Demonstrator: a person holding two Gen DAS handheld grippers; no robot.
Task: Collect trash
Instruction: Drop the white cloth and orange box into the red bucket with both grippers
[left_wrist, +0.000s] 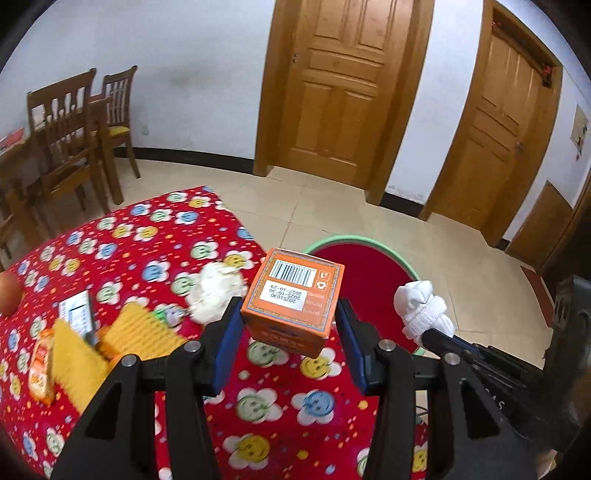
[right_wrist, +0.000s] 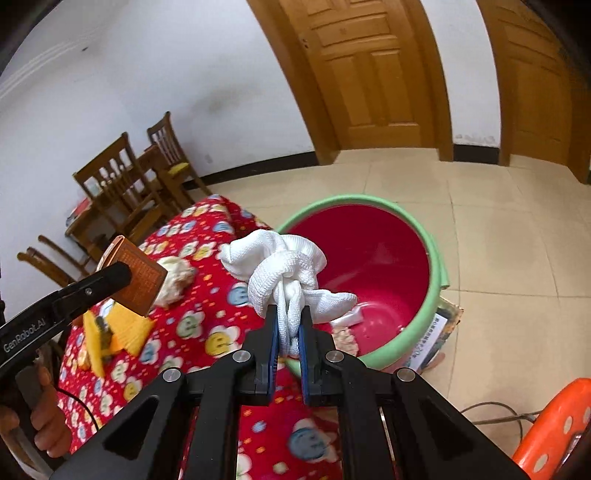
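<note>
The left tool (left_wrist: 290, 325) has its jaws set partway apart and clamped on a small orange box (left_wrist: 293, 295), one blue pad on each side face. The box hangs in the air above the edge of the desk (left_wrist: 155, 254), which wears a red flowered cloth, and just short of the bin (right_wrist: 436, 258), a red tub with a green rim standing on the floor beside the desk. The box looks like thin cardboard: light, stiff across its flat faces, but easy to crush at the corners if squeezed hard. Its printed surface seems smooth, so a grip low on two opposite faces, as here, should hold best; it sits slightly tilted between the pads.

The right tool (right_wrist: 288, 314) is closed almost fully, pinching a knotted white cloth (right_wrist: 284, 266) by its lower folds. The cloth is soft and limp and probably weighs very little; its ribbed weave should give the pads good friction. It hangs over the near rim of the bin, beside the desk's corner.

On the desk a crumpled white paper wad (left_wrist: 214, 291) lies near the edge, likely the next piece to take. It appears light and squashy, so any pinch across its bulk should serve. Yellow sponges (left_wrist: 144, 332) and a snack packet (left_wrist: 38, 369) lie farther back.
</note>
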